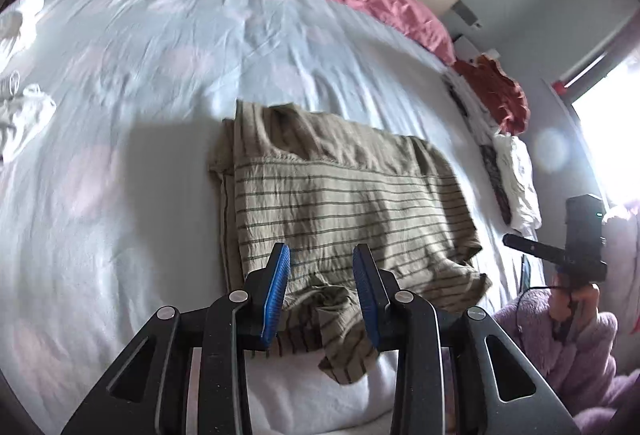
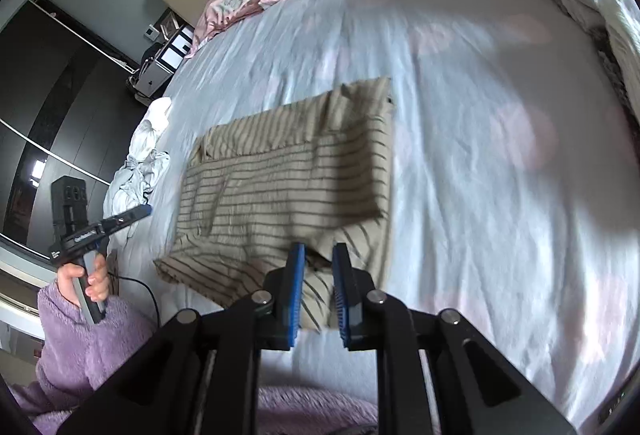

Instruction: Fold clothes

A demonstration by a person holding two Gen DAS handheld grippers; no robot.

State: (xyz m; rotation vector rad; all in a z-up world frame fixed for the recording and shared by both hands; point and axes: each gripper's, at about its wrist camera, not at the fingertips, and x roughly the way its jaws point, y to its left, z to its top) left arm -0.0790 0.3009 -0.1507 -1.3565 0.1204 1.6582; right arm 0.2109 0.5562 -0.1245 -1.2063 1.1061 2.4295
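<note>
Above the bed's (image 1: 120, 75) near edge, left hand-held gripper (image 1: 321, 291) and right hand-held gripper (image 2: 319, 289) hang parted, gripping nothing, angled downward. Beneath lies the shirt (image 1: 340, 203): beige, dark-striped, folded rectangular, near hem rumpled.

Both grippers are black with ribbed blue pads (image 1: 276, 299) and silver screws (image 2: 450, 316). Fluffy lilac sleeves (image 2: 84, 347) cover the arms; a black cable (image 2: 148, 295) trails.
</note>
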